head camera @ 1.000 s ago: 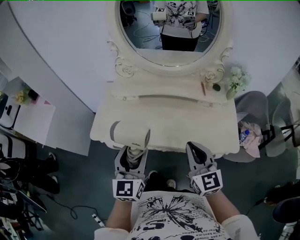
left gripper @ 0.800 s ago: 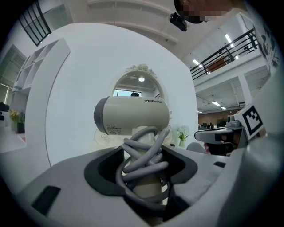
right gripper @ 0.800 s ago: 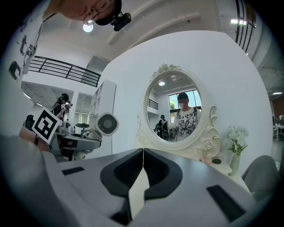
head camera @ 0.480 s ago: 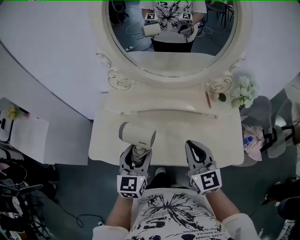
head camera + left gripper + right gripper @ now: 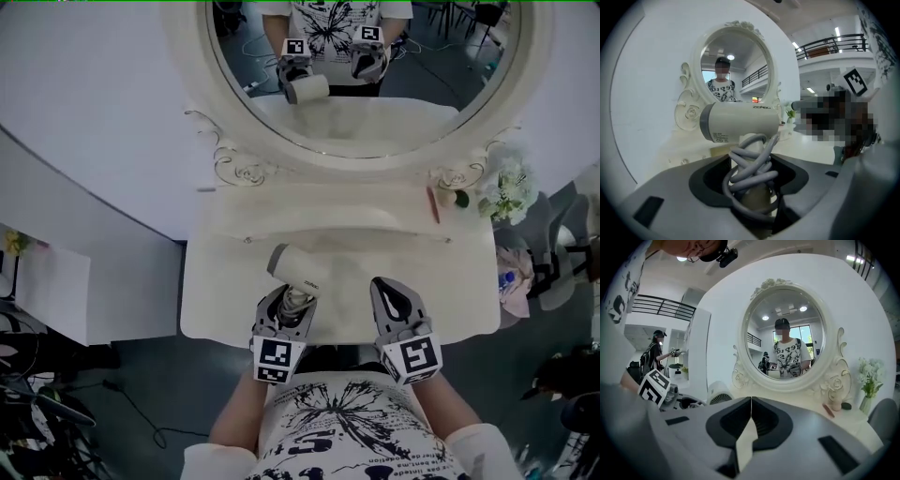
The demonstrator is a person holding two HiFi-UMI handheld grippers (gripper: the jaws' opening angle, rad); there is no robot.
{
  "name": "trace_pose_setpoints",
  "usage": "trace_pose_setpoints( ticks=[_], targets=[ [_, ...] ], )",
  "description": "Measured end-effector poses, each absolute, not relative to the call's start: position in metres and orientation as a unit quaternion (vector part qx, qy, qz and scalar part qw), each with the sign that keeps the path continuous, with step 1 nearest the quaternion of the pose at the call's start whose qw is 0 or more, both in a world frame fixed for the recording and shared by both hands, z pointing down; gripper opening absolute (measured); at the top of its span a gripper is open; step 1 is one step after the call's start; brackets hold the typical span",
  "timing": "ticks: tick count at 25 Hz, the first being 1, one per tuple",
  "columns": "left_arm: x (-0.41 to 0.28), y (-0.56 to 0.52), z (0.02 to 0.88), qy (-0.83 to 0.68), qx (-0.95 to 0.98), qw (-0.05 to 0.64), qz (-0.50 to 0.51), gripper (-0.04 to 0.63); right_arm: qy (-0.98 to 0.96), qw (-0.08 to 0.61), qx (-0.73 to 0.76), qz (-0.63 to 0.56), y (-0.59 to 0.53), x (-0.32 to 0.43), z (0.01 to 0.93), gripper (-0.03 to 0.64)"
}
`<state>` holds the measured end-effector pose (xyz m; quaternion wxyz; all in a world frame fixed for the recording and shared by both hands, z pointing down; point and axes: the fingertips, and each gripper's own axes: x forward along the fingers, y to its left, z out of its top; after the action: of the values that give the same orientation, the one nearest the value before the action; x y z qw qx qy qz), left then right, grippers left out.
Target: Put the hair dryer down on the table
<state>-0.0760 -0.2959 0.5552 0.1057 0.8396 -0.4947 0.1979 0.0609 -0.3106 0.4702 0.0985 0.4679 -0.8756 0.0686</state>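
Dryer: hair dryer (image 5: 296, 264) sits over the front half of the table (image 5: 441, 281), barrel crosswise and handle down; it looks not yet set down, but contact can't be confirmed.
Left claw: left gripper (image 5: 292, 302) is clamped on the handle with the grey cord (image 5: 751, 165) wound round it. Jaws stand wide because they hold handle plus cord bundle.
Right claw: right gripper (image 5: 392, 292) has jaws together and empty, parked beside the dryer. Likely idle, since this is a one-hand set-down.
Landing zone: bare tabletop below the mirror (image 5: 375, 112); flowers (image 5: 511, 187) stand well apart at back right.
Risk: cord loops may snag the pads on release.
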Motion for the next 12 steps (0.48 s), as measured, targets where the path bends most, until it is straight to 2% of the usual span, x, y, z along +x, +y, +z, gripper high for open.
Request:
trace_pose_setpoints(
  ticks=[12],
  targets=[
    [-0.077, -0.317, 0.648, -0.407, 0.849, 0.163, 0.294, 0.255, -0.858, 0.124, 0.489, 0.091, -0.328, 0.055, 0.503, 0.020]
  ],
)
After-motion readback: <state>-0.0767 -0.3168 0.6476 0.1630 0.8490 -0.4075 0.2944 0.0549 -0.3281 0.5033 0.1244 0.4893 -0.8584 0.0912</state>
